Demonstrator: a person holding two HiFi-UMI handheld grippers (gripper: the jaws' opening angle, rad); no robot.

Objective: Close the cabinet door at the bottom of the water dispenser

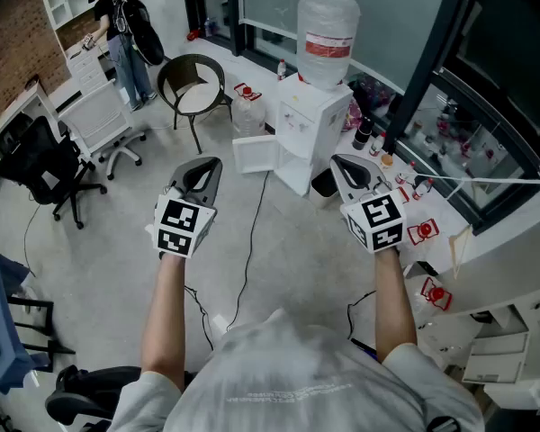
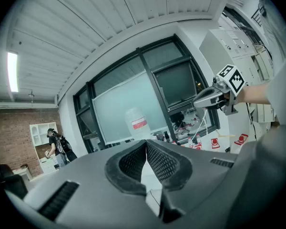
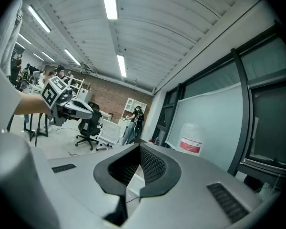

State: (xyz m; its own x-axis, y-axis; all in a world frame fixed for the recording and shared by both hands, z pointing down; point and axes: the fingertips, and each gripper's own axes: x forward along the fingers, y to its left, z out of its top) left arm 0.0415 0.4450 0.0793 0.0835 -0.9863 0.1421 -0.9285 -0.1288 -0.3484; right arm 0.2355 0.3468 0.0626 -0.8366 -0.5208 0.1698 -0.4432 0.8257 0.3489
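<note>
grey t-shirt (image 1: 297,381) — grey left gripper (image 1: 212,162), right gripper (image 1: 338,159), black-white marker cubes (image 1: 182,226)

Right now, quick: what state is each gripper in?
Left gripper: jaws closed, holding nothing.
Right gripper: jaws closed, holding nothing.

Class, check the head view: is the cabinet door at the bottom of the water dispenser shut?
No, the cabinet door stands swung out to the left of the water dispenser, leaving its bottom compartment open.

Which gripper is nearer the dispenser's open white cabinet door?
Left. Left gripper is just left of the open white cabinet door; right gripper sits farther off on its right.
</note>
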